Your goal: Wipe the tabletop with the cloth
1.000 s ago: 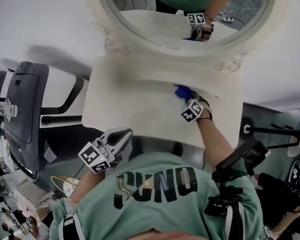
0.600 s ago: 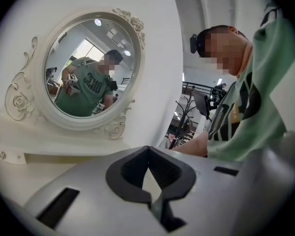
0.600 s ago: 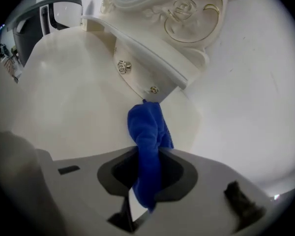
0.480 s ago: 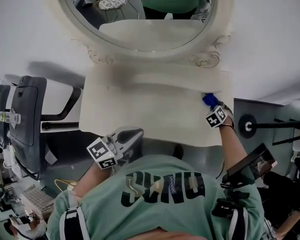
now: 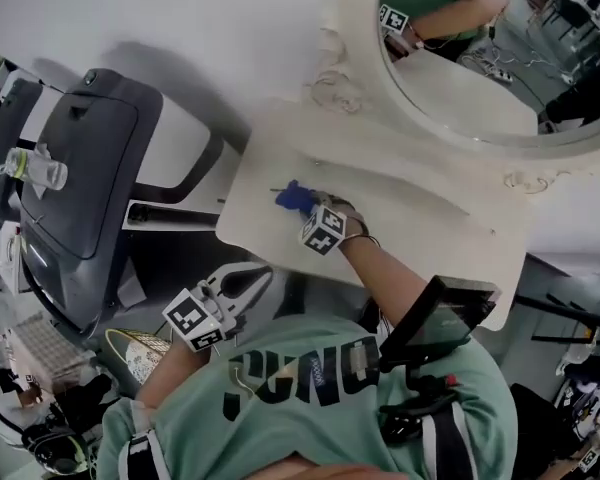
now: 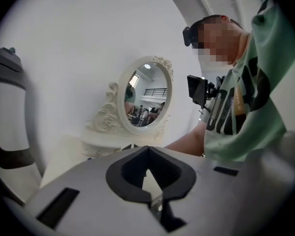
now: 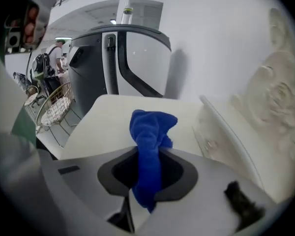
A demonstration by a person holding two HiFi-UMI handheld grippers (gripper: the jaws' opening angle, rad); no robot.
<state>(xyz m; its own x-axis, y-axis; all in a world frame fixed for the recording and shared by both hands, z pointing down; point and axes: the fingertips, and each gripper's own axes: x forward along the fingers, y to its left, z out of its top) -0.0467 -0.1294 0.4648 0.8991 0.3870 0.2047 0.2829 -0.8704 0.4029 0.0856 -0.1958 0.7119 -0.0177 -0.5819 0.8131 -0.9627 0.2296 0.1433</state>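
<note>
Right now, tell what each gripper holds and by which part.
The right gripper is shut on the blue cloth, pinching its bunched middle. The left gripper holds nothing.

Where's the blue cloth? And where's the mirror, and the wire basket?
blue cloth (image 7: 150, 136): right gripper view, on the bunched upper part of the cloth.
mirror (image 6: 146, 98): left gripper view, on the middle of the oval glass.
wire basket (image 7: 51, 111): right gripper view, on its mesh side.

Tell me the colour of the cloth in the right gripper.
Bright blue. The cloth shows best in the right gripper view, clamped between the jaws.
</note>
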